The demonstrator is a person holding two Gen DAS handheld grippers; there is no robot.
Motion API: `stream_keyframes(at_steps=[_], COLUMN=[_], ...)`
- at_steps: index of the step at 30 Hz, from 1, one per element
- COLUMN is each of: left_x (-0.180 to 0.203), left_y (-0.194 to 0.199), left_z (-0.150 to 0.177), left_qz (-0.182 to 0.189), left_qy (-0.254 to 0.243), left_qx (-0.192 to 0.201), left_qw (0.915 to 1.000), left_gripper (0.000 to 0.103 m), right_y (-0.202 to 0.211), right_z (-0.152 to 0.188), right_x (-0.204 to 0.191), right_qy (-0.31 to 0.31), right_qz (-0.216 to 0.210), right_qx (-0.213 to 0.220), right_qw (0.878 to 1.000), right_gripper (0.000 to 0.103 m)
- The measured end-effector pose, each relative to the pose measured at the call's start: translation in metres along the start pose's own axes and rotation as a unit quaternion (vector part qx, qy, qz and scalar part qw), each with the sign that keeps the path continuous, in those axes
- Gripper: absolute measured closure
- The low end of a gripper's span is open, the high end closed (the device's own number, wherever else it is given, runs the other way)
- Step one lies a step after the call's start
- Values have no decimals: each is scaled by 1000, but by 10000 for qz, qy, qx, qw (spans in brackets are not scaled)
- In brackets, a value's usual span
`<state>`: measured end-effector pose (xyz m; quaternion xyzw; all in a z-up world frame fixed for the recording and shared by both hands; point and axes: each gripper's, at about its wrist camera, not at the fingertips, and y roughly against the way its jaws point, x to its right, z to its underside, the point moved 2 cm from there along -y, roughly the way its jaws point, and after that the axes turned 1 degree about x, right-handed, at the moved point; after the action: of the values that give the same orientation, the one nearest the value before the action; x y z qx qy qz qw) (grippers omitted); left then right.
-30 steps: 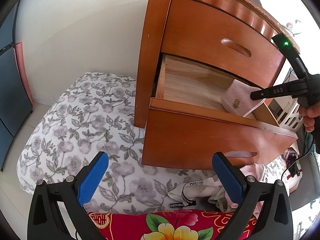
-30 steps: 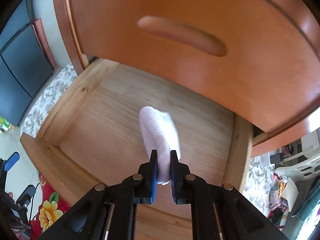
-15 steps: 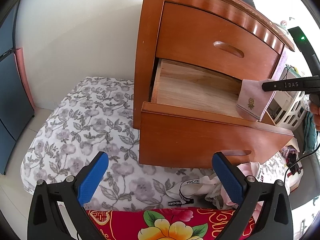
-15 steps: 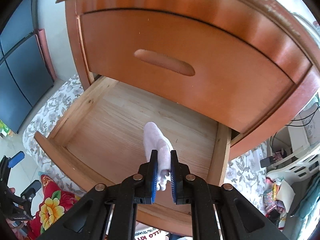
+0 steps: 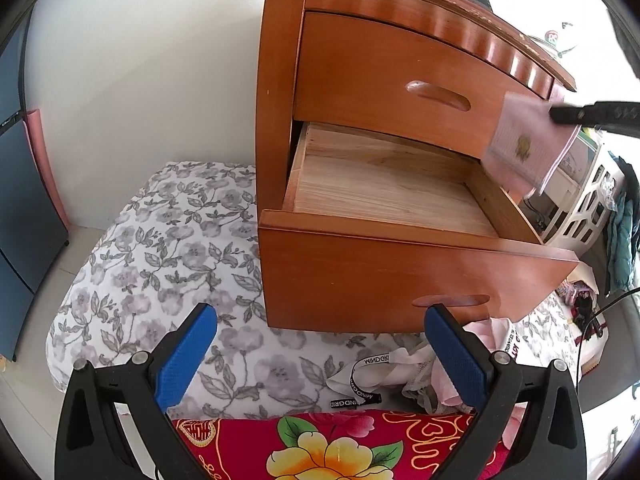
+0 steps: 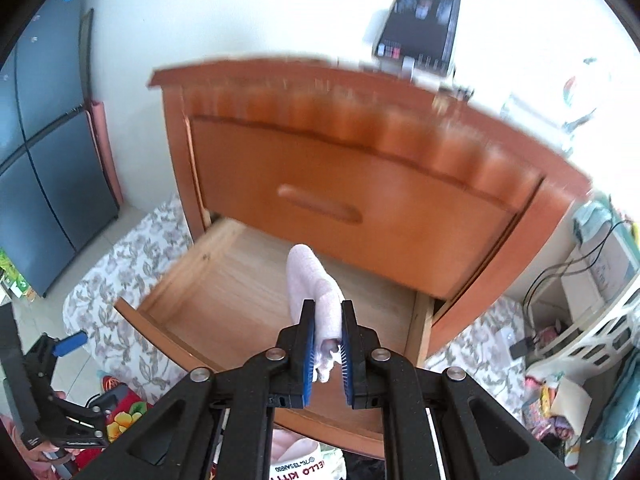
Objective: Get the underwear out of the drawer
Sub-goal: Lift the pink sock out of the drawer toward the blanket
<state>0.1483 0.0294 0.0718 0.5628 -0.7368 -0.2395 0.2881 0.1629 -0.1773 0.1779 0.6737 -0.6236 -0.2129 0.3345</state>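
Folded pale pink underwear [image 6: 310, 280] with a small gold emblem hangs in the air above the open lower drawer [image 6: 224, 304], clamped between the blue pads of my right gripper [image 6: 327, 320]. In the left wrist view the same pink underwear [image 5: 524, 148] dangles at the right, in front of the upper drawer front, under the black tip of the right gripper [image 5: 560, 114]. The open drawer [image 5: 400, 188] of the orange-brown nightstand shows a bare wood floor. My left gripper [image 5: 324, 344] stays open and holds nothing, low in front of the drawer front.
A floral-print mattress [image 5: 160, 248] lies left of the nightstand. A heap of pale garments [image 5: 404, 368] and a red flowered cloth [image 5: 320, 444] lie below the drawer. A white basket [image 5: 592, 208] stands at the right. A black device [image 6: 424, 24] sits on the nightstand top.
The right gripper has lifted the pink underwear up and out of the drawer, to the level of the upper drawer front. The left gripper has stayed open and has barely moved.
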Motion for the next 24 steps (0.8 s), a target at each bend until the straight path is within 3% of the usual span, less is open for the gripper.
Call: stream_keyframes(at_steps=[14,24], left_x=[12,21], left_y=[13,21], left_z=[0,0], left_qz=[49,63], left_qy=[-143,-260], left_qx=[73,113], left_qw=[9999,9996], left_gripper=[0,0], right_y=[92,117], right_z=[-4,23], right_x=[6,0], right_qy=[232,284], right_qz=[266,205], right_qx=[1015,1081], right_qw=[9942,9935], right_gripper=[91,91])
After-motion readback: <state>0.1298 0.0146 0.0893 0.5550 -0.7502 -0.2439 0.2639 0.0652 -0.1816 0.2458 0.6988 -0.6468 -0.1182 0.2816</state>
